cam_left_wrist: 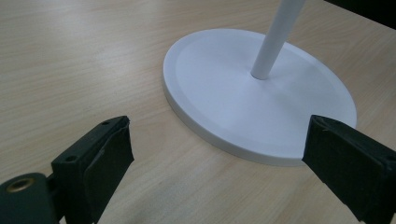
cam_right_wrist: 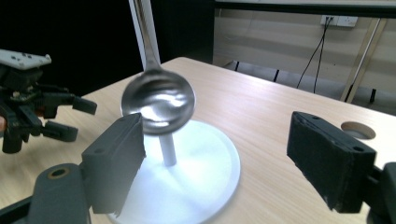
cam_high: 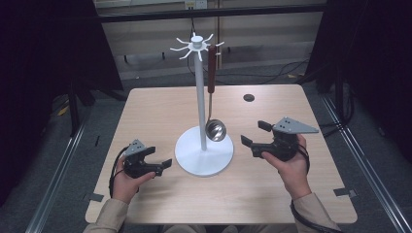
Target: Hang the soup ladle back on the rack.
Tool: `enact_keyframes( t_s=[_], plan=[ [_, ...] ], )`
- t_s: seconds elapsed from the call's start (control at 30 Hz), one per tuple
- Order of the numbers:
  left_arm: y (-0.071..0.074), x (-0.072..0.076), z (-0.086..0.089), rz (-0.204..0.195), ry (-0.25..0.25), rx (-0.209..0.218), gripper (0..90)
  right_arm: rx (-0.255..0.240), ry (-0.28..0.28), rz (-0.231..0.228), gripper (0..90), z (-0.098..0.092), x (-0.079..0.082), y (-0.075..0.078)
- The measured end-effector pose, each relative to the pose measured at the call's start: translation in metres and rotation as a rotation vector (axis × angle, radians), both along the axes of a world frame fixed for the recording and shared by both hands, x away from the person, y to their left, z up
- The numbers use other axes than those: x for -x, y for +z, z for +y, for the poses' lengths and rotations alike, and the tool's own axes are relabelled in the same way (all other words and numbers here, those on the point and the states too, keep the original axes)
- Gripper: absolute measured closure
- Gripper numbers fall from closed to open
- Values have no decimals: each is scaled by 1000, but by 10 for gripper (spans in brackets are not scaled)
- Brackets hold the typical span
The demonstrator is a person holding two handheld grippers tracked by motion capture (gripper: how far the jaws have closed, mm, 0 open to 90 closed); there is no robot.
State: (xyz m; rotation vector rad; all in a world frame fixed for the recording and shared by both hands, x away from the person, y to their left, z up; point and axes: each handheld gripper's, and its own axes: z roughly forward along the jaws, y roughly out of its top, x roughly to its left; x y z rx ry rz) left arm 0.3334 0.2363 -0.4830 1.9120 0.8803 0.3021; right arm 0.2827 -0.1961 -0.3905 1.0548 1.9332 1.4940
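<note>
The ladle (cam_high: 214, 127) hangs from the white stand (cam_high: 203, 154), its bowl just ahead of the right gripper (cam_high: 254, 134), whose jaws are wide and empty. The left gripper (cam_high: 160, 166) is wide too. A slow, careful move keeps the ladle from swinging.

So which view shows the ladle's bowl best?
The right gripper view: the ladle's bowl hangs close and large, shiny, above the white stand's base. The high view shows the whole ladle hanging from the stand's top hooks, its bowl small. The left gripper view gives the base and pole.
</note>
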Motion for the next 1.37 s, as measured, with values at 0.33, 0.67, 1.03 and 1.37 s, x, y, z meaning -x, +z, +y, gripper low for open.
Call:
enact_keyframes(
  t_s=[0.33,0.67,1.03,1.37],
  plan=[
    [0,0,0,-1,3,6,78,1,-22,15,188,-10,7,-20],
    [0,0,-1,0,-4,0,78,47,-30,45,187,-24,14,-44],
    [0,0,-2,-1,-6,-3,77,66,-45,76,187,-34,19,-65],
    [1,-1,-3,0,-7,-6,77,84,-59,85,179,-38,22,-71]
  ],
)
